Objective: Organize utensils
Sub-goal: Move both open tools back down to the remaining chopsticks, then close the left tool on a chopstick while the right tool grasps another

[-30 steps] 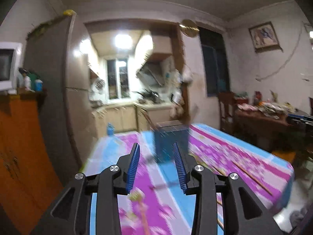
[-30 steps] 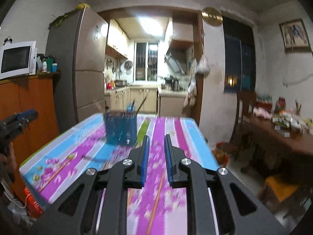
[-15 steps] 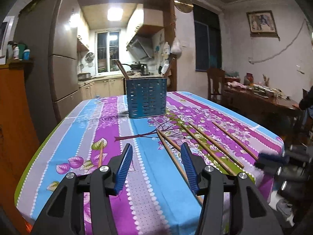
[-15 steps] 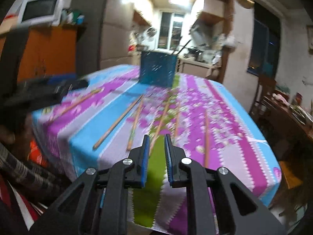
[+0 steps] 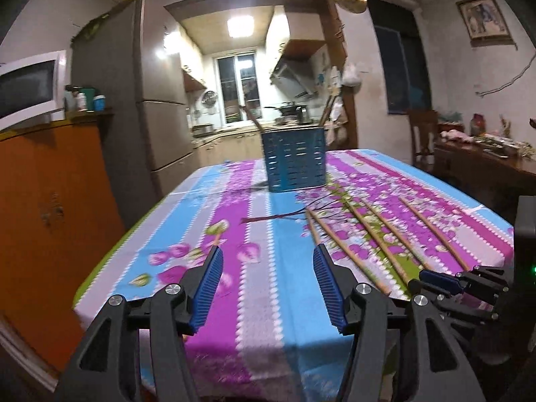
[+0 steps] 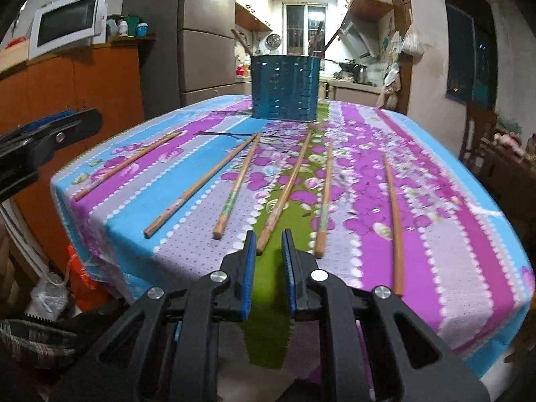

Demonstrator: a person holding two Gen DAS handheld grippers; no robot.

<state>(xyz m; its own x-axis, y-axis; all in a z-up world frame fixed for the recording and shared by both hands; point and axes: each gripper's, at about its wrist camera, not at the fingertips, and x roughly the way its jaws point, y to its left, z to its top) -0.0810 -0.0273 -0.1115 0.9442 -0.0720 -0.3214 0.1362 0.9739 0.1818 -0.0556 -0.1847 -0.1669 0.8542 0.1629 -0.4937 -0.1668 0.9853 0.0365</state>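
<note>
Several wooden chopsticks [image 6: 288, 184] lie spread on the flowered tablecloth [image 6: 435, 201]; they also show in the left wrist view [image 5: 378, 238]. A blue slotted utensil holder [image 6: 284, 87] stands at the far end with a few sticks in it, also in the left wrist view [image 5: 294, 159]. My left gripper [image 5: 266, 268] is open and empty above the near table edge. My right gripper [image 6: 268, 244] has its jaws a narrow gap apart, empty, just short of a chopstick's near end.
An orange cabinet [image 6: 67, 83] with a microwave [image 6: 67, 23] stands left of the table, a grey fridge [image 6: 201, 33] behind it. A wooden chair [image 5: 422, 134] and a cluttered side table [image 5: 485, 154] stand to the right. The kitchen lies beyond.
Both grippers have swung down from facing the room toward the table's near edge. The right gripper has come close to the chopsticks' near ends. The left jaws have spread wider.
</note>
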